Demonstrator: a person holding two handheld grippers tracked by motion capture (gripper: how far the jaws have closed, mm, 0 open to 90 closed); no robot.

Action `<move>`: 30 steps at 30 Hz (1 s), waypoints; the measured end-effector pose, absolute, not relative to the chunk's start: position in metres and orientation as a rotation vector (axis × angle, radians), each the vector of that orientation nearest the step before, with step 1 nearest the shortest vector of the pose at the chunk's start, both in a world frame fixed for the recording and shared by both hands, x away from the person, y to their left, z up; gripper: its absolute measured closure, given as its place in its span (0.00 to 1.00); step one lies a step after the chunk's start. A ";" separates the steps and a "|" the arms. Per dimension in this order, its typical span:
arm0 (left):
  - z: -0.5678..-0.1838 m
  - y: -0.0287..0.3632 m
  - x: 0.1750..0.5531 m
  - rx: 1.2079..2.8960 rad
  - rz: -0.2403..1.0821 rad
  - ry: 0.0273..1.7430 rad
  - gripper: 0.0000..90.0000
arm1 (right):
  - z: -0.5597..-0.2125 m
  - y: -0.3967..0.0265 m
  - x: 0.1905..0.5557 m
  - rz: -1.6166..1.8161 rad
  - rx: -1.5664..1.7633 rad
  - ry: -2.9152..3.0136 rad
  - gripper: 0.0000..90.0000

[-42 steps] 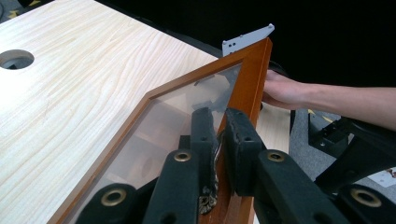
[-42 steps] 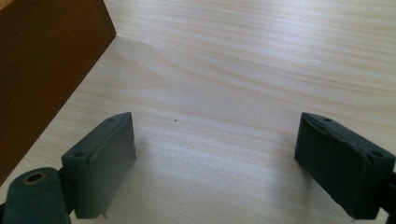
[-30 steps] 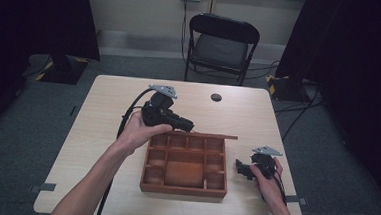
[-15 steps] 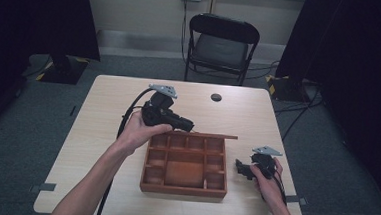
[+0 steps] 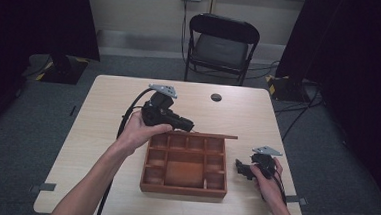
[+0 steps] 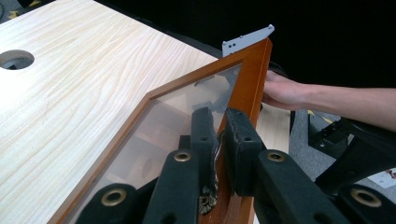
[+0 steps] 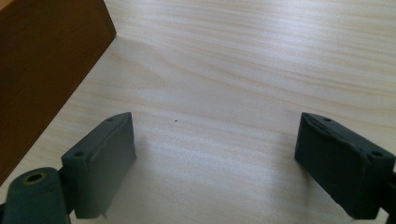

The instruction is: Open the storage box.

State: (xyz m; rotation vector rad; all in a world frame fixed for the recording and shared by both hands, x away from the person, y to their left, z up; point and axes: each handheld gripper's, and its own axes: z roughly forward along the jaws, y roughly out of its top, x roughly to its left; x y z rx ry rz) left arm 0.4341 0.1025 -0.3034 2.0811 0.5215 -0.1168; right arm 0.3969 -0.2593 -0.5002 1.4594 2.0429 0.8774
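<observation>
Tabletop: left gripper (image 6: 217, 126) fingers (image 6: 204, 135) clamp lid (image 6: 247, 84) frame.

The wooden box (image 5: 185, 163) takes up the middle of the near half of the surface (image 5: 103, 112), and its glass lid (image 5: 204, 135) stands raised along the far edge, blocking any reach across from the back. The left claw (image 5: 187, 125) is clamped on that lid. The right claw (image 5: 238, 166) rests just beside the box's right wall, jaws spread over bare wood. The far half lies free except for a small round hole (image 5: 216, 97).
</observation>
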 end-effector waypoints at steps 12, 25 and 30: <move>-0.303 0.103 0.434 2.080 -0.114 0.520 0.92 | -0.500 -0.259 0.397 0.878 1.459 2.043 0.13; -0.303 0.103 0.434 2.079 -0.114 0.519 0.92 | -0.500 -0.259 0.397 0.878 1.460 2.043 0.13; -0.303 0.103 0.434 2.079 -0.114 0.521 0.92 | -0.500 -0.259 0.397 0.877 1.459 2.043 0.13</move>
